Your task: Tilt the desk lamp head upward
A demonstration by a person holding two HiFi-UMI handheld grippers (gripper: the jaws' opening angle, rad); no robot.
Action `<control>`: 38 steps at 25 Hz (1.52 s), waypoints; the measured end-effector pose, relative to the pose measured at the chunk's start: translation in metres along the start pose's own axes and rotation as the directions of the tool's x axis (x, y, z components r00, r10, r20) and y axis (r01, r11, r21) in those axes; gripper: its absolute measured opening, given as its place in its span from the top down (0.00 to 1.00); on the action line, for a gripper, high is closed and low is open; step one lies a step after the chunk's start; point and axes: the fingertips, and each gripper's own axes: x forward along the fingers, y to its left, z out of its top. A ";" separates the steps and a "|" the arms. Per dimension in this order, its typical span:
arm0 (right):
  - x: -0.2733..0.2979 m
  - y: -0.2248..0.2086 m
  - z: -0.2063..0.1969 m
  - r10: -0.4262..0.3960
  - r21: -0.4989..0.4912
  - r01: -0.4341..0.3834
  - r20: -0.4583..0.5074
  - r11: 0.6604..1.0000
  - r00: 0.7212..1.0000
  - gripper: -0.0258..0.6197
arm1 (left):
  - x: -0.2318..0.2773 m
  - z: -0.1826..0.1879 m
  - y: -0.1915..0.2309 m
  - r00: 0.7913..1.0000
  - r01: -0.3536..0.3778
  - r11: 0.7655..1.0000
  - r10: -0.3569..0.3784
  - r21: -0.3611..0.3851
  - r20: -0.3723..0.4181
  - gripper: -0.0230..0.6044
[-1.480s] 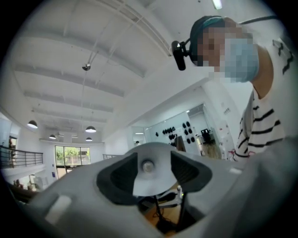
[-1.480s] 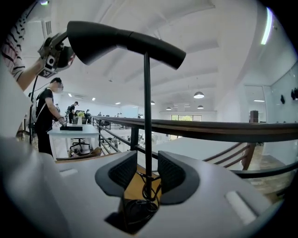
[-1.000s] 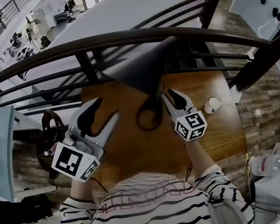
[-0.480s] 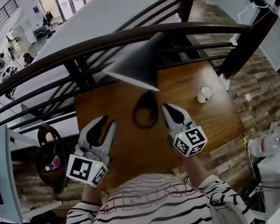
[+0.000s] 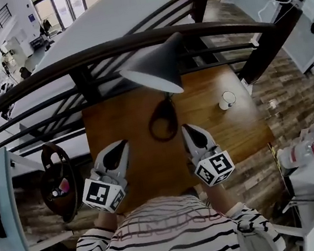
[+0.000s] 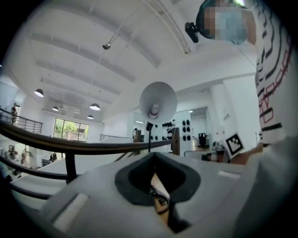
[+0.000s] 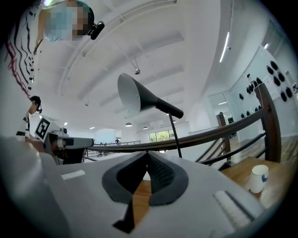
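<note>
The grey cone-shaped lamp head [image 5: 154, 72] stands over the wooden table [image 5: 120, 116], its pale opening turned towards me. Its ring base [image 5: 162, 121] rests on the wood below it. In the left gripper view the lamp head [image 6: 158, 100] faces the camera with the bulb showing. The right gripper view shows the lamp head [image 7: 135, 95] from the side on its thin stem [image 7: 176, 137]. My left gripper [image 5: 119, 153] and right gripper [image 5: 188, 131] sit near the table's front edge on either side of the base, clear of the lamp. Both are shut with nothing between the jaws.
A dark curved railing [image 5: 75, 61] runs behind and above the table's far edge. A small white cup [image 5: 227, 99] stands on the table at the right, also seen as the cup [image 7: 257, 178] in the right gripper view. A steering wheel [image 5: 56, 180] lies left of the table.
Both grippers have drawn back from the lamp towards me and their jaws have closed. The lamp head now shows more of its opening.
</note>
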 end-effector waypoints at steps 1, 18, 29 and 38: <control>-0.001 0.005 -0.001 -0.002 0.000 0.002 -0.006 1.000 1.000 0.96 | -0.004 -0.003 0.001 1.000 0.000 1.000 0.000 -0.003 -0.004 0.96; -0.036 0.038 -0.029 -0.075 -0.012 0.074 -0.066 0.997 0.995 0.96 | -0.036 -0.038 -0.006 0.999 0.019 0.998 -0.021 -0.053 -0.038 0.96; -0.049 0.050 -0.035 -0.096 -0.028 0.093 -0.086 0.995 0.992 0.96 | -0.051 -0.044 -0.013 0.998 0.027 0.997 -0.031 -0.073 -0.049 0.96; -0.058 0.056 -0.036 -0.104 -0.027 0.102 -0.087 0.994 0.991 0.96 | -0.059 -0.042 -0.020 0.998 0.037 0.995 -0.041 -0.092 -0.040 0.96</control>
